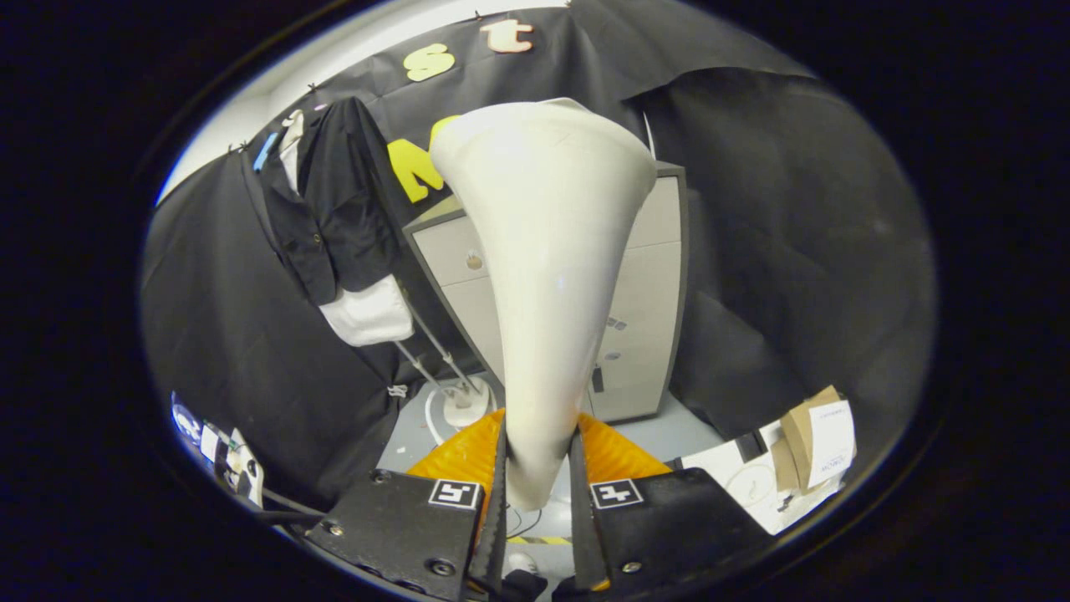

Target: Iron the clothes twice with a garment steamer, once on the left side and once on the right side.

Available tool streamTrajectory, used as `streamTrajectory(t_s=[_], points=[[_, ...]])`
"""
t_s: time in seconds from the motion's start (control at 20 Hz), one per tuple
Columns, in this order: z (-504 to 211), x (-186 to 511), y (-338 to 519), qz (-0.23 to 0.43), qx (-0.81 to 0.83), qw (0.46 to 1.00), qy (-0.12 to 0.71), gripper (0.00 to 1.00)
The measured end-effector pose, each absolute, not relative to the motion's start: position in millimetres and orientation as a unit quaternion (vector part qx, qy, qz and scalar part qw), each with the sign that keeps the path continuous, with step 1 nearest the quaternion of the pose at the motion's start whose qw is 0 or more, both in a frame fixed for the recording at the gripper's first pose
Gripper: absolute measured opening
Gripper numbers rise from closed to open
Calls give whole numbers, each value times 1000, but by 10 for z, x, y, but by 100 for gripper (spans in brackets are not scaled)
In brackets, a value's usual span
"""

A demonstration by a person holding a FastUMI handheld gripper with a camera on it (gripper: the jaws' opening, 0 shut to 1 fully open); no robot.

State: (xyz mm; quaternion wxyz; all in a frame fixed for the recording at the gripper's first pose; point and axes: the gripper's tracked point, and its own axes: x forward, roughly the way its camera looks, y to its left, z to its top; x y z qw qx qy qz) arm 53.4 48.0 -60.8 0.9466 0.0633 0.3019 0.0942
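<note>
Gripper [539,489] clamped on the narrow handle of the white steamer head [543,276], both fingers pressing it. Black and white clothes [334,226] hang beyond, beside a grey cabinet [648,334]. Cardboard box [815,439] label unreadable.

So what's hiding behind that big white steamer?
Behind the steamer, which the gripper is shut on, stands a grey cabinet. The steamer covers the cabinet's middle. The dark clothes hang off to the side.
</note>
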Motion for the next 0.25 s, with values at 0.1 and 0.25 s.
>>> streamTrajectory(t_s=[0.1, 0.25], points=[[-650, 467, 408, 90, 70, 945, 305, 35], [-700, 399, 289, 83, 75, 946, 305, 35]])
